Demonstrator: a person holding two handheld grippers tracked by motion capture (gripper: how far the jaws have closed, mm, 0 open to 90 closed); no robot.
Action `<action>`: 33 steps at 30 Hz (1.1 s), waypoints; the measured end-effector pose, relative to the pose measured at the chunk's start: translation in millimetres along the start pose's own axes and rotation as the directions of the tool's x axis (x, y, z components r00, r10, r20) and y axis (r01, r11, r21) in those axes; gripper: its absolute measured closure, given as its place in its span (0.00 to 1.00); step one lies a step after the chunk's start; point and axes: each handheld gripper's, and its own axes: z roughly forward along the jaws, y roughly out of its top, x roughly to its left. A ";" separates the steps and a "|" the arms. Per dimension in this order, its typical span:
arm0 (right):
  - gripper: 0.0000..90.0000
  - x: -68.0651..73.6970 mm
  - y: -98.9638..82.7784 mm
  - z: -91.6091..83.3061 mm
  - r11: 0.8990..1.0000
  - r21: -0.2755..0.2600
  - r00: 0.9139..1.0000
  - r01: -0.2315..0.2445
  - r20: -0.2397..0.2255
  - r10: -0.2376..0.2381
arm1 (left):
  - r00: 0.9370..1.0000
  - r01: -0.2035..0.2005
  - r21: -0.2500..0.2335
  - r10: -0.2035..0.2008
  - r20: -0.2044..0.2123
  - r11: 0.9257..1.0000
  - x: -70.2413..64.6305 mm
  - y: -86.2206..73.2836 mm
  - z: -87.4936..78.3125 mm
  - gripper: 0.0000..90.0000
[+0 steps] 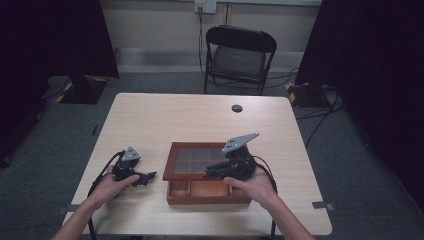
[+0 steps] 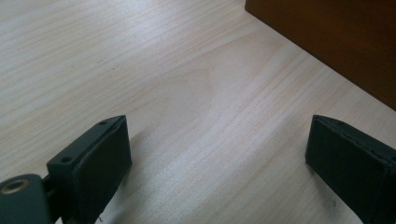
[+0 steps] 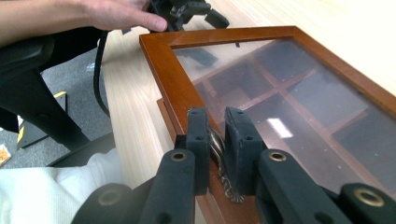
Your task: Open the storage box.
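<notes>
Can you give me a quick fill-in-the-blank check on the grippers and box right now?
1. The right gripper is shut on the lid's metal ____.
2. The left gripper rests over the table with its jaws ____.
3. The wooden box has a ____ lid showing compartments.

Missing: handle; open; glass

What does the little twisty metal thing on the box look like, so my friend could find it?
Find the brown wooden box with the glass lid on the pale table. On the lid's front edge sits a small twisted brass handle, pinched by the right gripper. It is the only shiny, rope-like bit among flat wood and glass.
</notes>
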 end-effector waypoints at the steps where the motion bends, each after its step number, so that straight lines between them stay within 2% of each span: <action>1: 0.90 -0.3 1.3 -0.8 1.000 -0.003 1.000 0.002 0.001 -0.002 | 1.000 -0.004 0.003 0.004 0.000 1.000 0.2 0.1 -0.1 0.07; 18: 0.90 -3.2 14.8 -8.5 1.000 -0.022 1.000 0.004 0.019 -0.003 | 1.000 -0.001 0.002 0.001 0.000 1.000 0.1 0.0 -0.1 0.07; 20: 0.90 -3.6 15.7 -8.8 1.000 -0.025 1.000 0.002 0.019 -0.001 | 1.000 0.009 -0.004 -0.009 0.002 1.000 -0.5 -0.1 0.3 0.07; 33: 0.91 -3.0 21.7 -4.8 1.000 -0.022 1.000 0.000 0.009 0.000 | 1.000 0.004 -0.003 -0.004 0.000 1.000 -0.3 -0.1 0.2 0.07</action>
